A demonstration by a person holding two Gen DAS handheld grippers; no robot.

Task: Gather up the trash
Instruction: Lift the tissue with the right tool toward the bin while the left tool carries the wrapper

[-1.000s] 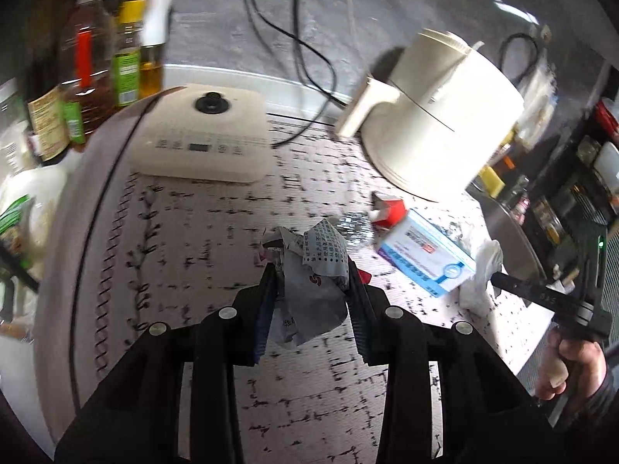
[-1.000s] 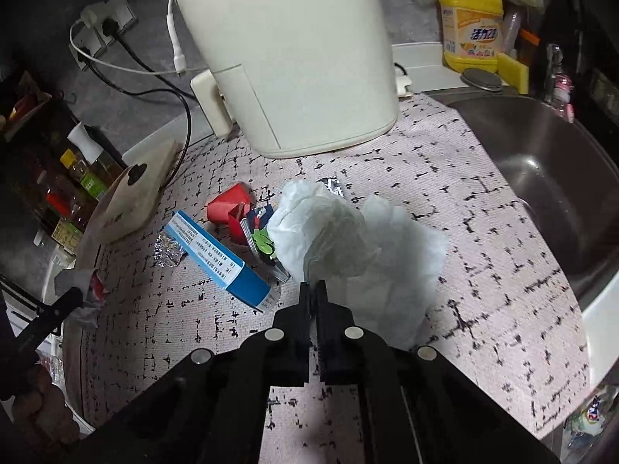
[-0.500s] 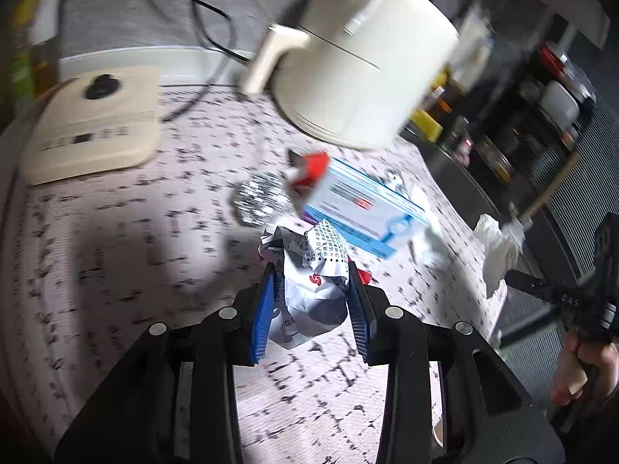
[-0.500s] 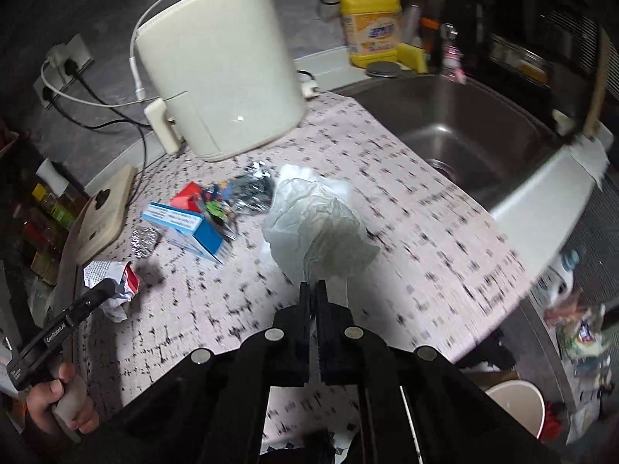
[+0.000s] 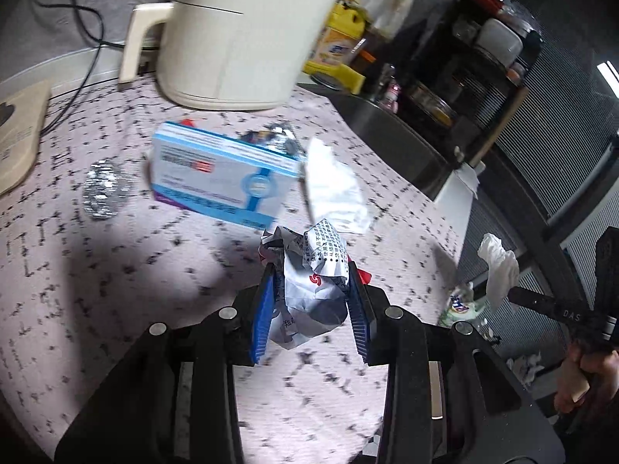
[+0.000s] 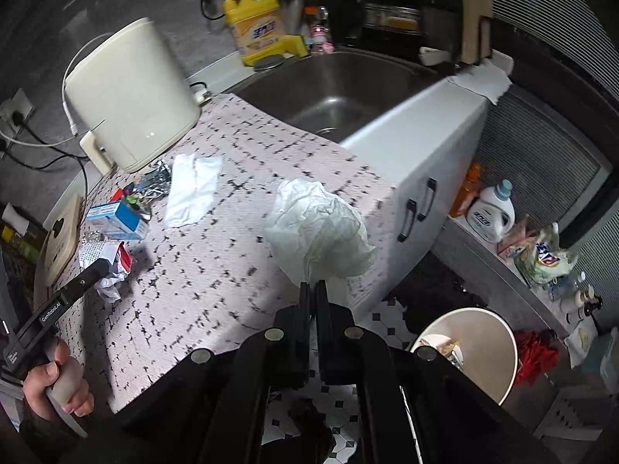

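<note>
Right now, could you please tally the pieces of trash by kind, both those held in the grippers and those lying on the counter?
Tissues: 2 (crumpled tissue in the right gripper; flat tissue on the counter)
Printed wrappers: 1 (crumpled wrapper in the left gripper)
Cardboard boxes: 1 (blue box)
Foil balls: 1 (foil ball)
Total: 5

We've swung both grippers off toward the counter's edge. The right gripper carried its white tissue wad out past the counter, over the floor near the bin. The left gripper brought its crumpled wrapper along too.
</note>
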